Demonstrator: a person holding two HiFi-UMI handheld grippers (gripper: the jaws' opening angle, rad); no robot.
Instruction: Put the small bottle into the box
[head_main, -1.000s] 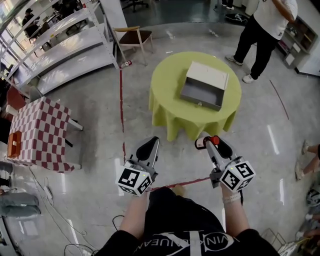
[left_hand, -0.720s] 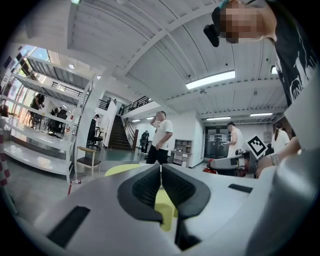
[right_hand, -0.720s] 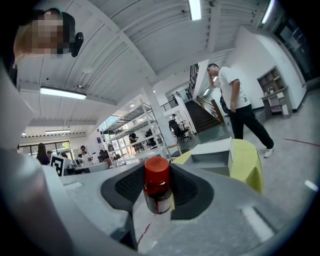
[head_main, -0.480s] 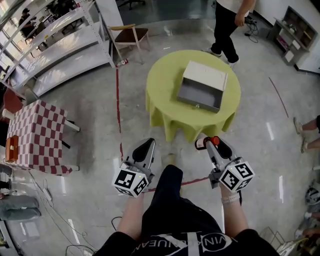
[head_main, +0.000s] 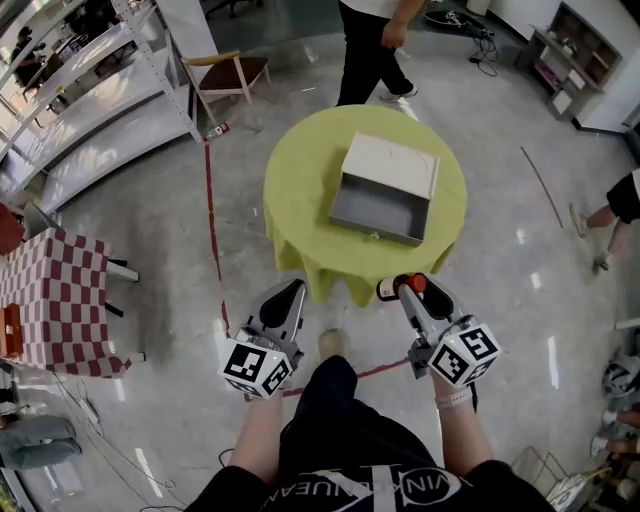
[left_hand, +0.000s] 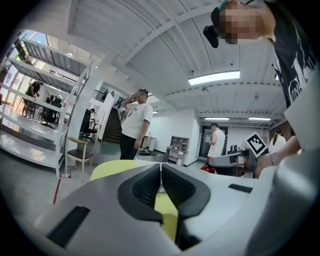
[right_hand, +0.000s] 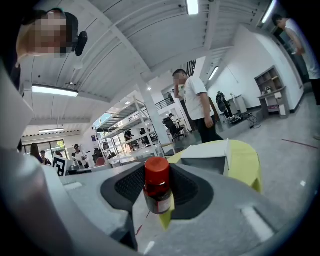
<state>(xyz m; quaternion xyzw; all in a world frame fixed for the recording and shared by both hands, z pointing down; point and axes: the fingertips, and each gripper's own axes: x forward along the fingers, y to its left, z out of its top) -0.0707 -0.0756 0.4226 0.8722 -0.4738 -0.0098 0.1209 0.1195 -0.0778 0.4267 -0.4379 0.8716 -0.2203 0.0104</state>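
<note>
A small dark bottle with a red cap (right_hand: 157, 186) stands upright between the pads of my right gripper (head_main: 405, 287), which is shut on it; the bottle (head_main: 397, 286) shows at the tip in the head view. The open grey box (head_main: 385, 190) with its white lid raised lies on the round yellow-green table (head_main: 300, 200), ahead of both grippers; the box (right_hand: 207, 161) also shows beyond the bottle. My left gripper (head_main: 282, 299) is shut with nothing in it, its pads (left_hand: 160, 181) meeting, just short of the table's near edge.
A person in dark trousers (head_main: 370, 50) stands behind the table. A red-checked table (head_main: 50, 300) is at the left, white shelving (head_main: 90, 90) and a wooden chair (head_main: 230, 72) at the back left. A red line (head_main: 212, 220) runs along the floor.
Both grippers have come closer to the yellow-green table, which now sits lower and nearer in the head view. The person behind it has walked from the right toward the left.
</note>
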